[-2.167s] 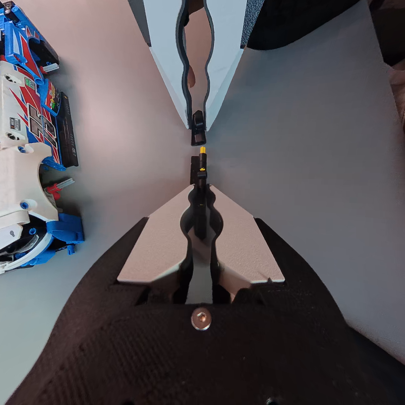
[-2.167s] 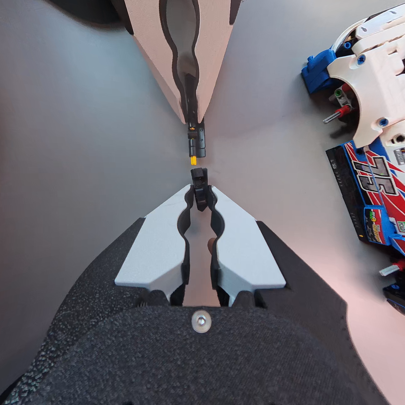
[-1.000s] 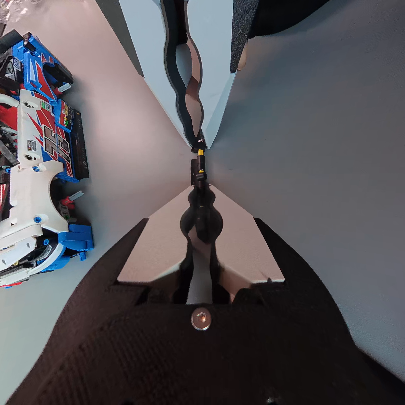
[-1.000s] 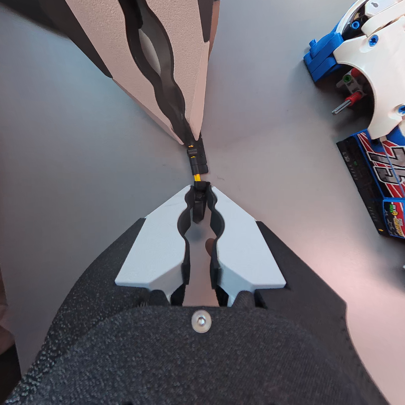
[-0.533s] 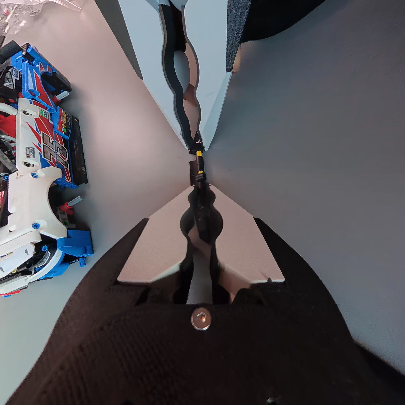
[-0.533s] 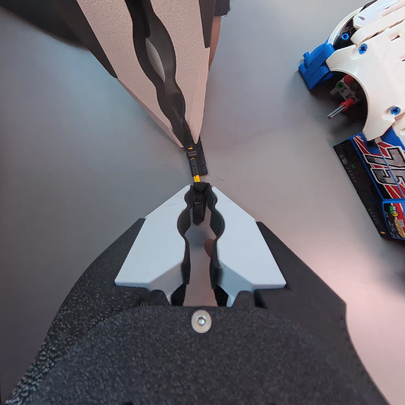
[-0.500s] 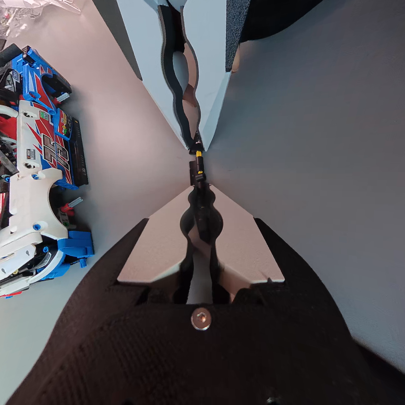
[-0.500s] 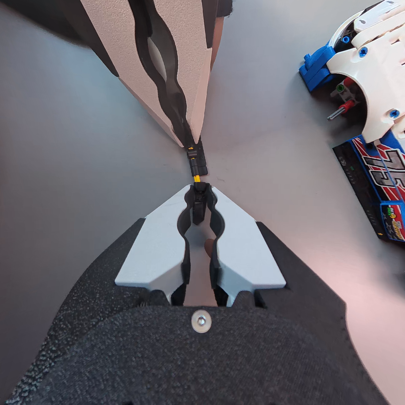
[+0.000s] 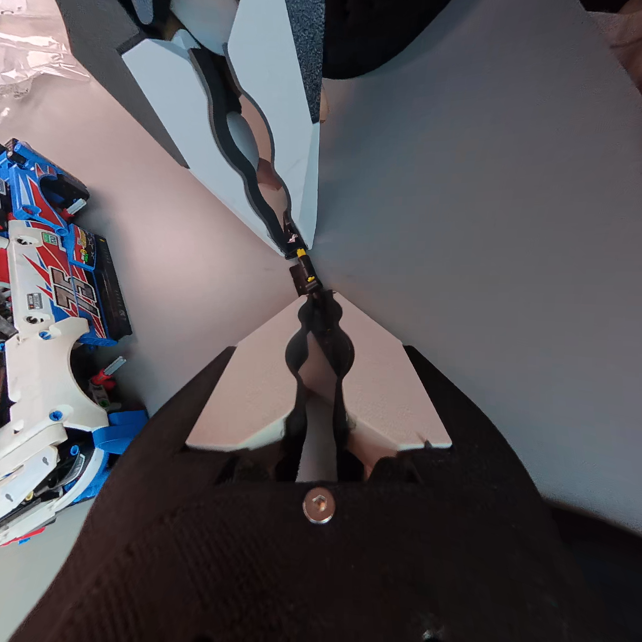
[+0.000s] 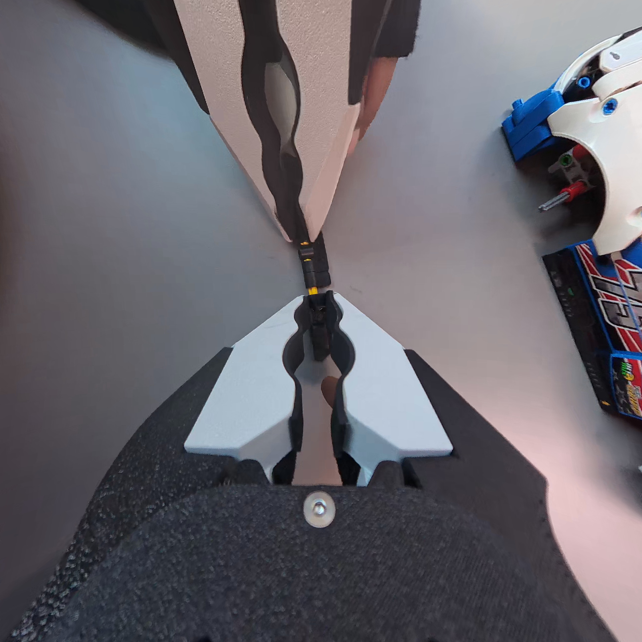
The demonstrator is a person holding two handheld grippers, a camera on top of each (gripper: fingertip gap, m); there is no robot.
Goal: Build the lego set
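Our left tool pinched the axle assembly, its yellow tip straight ahead, entering the black connector pinched by our right tool.

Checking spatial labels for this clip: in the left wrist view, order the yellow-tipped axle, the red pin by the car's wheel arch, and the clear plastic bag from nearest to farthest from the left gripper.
1. Yellow-tipped axle, just ahead of the left gripper.
2. Red pin, at left.
3. Clear plastic bag, top-left corner.
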